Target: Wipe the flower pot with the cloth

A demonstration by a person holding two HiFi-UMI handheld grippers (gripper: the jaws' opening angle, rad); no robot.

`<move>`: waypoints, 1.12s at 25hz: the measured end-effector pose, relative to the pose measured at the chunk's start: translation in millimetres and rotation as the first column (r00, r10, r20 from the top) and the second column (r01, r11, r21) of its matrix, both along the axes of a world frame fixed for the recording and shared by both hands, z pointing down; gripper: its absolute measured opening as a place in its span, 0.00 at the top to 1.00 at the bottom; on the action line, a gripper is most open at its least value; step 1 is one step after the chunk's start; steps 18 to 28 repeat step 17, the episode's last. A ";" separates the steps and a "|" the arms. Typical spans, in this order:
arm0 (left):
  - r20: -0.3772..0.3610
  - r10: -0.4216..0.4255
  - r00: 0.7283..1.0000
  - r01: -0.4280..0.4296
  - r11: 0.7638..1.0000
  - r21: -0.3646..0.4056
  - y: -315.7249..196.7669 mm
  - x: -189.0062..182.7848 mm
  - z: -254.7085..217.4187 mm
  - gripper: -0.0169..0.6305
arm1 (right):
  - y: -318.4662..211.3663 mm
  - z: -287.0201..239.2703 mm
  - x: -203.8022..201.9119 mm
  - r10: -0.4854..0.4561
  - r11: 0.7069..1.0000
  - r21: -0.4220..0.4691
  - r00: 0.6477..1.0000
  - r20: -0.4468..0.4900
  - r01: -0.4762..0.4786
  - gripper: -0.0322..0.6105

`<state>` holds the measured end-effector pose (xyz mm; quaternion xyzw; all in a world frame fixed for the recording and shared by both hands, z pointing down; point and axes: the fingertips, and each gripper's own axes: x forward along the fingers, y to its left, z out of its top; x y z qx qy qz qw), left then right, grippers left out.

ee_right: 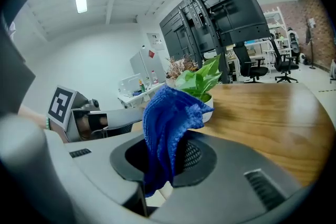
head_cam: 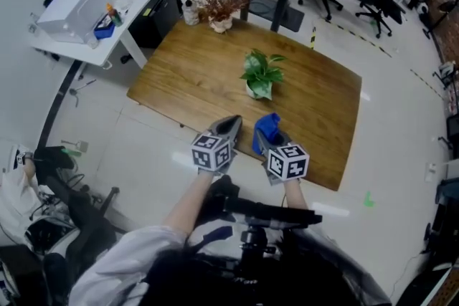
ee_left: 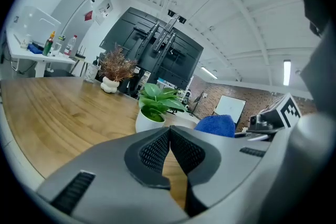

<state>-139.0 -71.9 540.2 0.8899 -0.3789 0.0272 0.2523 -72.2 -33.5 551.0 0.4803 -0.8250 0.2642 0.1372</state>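
Note:
A small white flower pot [head_cam: 255,89] with a green leafy plant stands near the middle of the wooden table [head_cam: 193,75]; it also shows in the left gripper view [ee_left: 148,120] and behind the cloth in the right gripper view [ee_right: 209,110]. My right gripper [head_cam: 267,127] is shut on a blue cloth [ee_right: 167,131], which sticks up from its jaws [head_cam: 267,128]. My left gripper [head_cam: 232,127] hovers over the table's near edge, shut with nothing between its pads [ee_left: 157,152]. Both grippers sit short of the pot, side by side.
A second white pot with dried brown twigs [head_cam: 220,7] stands at the table's far corner beside a bottle [head_cam: 190,13]. A white side table with bottles and a box [head_cam: 93,14] is at the left. Office chairs [head_cam: 373,7] stand beyond.

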 end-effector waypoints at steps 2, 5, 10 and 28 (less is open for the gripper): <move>-0.004 -0.006 1.000 0.006 1.000 0.007 18.4 10.7 -6.3 0.97 | 17.7 -3.1 7.5 -0.012 1.000 0.005 1.000 -0.002 0.012 0.84; -0.014 -0.025 1.000 0.025 1.000 0.018 49.2 38.1 -22.1 0.97 | 46.6 -11.9 31.9 -0.027 1.000 0.007 1.000 0.006 0.027 0.84; -0.001 -0.061 0.998 0.061 0.997 0.041 81.8 50.9 -34.0 0.97 | 73.8 -18.3 46.4 -0.033 0.999 0.008 0.999 0.042 0.033 0.84; 0.008 -0.096 0.995 0.095 0.995 0.042 108.7 47.7 -36.1 0.97 | 97.6 -28.0 47.6 -0.048 0.998 0.031 0.998 0.050 0.047 0.84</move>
